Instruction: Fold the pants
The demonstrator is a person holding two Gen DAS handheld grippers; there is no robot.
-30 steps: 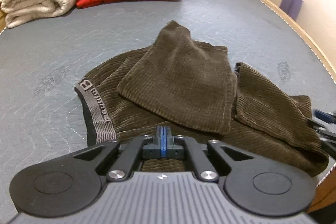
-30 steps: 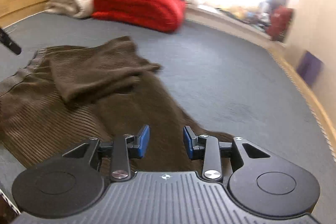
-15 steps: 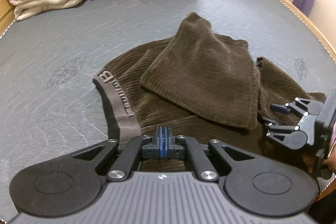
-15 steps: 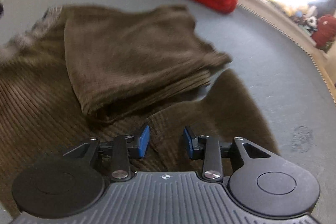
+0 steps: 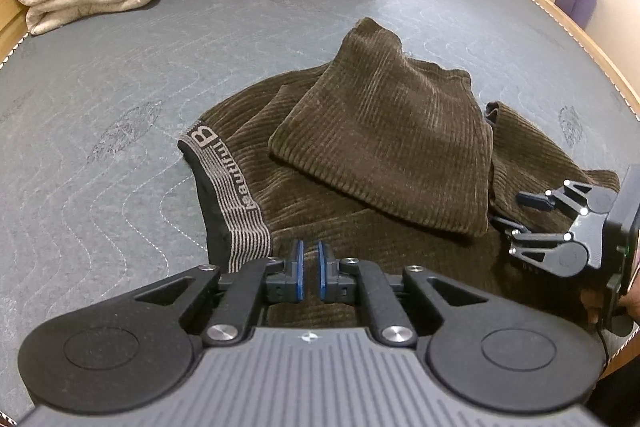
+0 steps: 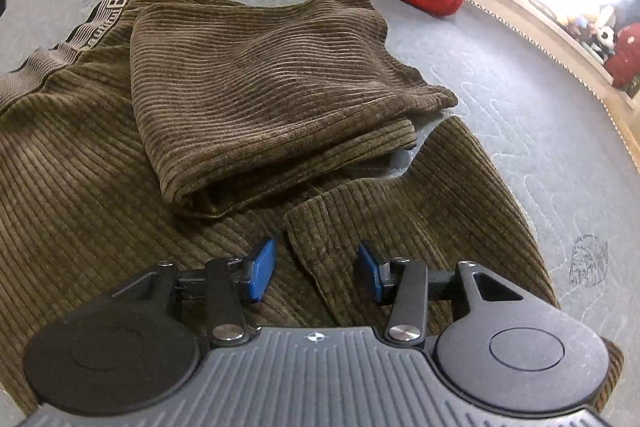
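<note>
Both claws were kept low over the brown corduroy pants (image 6: 100,163) lying half-folded on the grey quilted mattress (image 5: 100,99), the right gripper (image 6: 316,269) spread wide astride a loose leg edge, the left gripper (image 5: 310,273) nearly closed, gripping nothing

The left hand-held gripper (image 5: 310,269) sits low with its blue pads almost closed, a narrow gap between them. The right hand-held gripper (image 6: 316,269), at the right, has its jaws wide apart, tips angled down.
</note>
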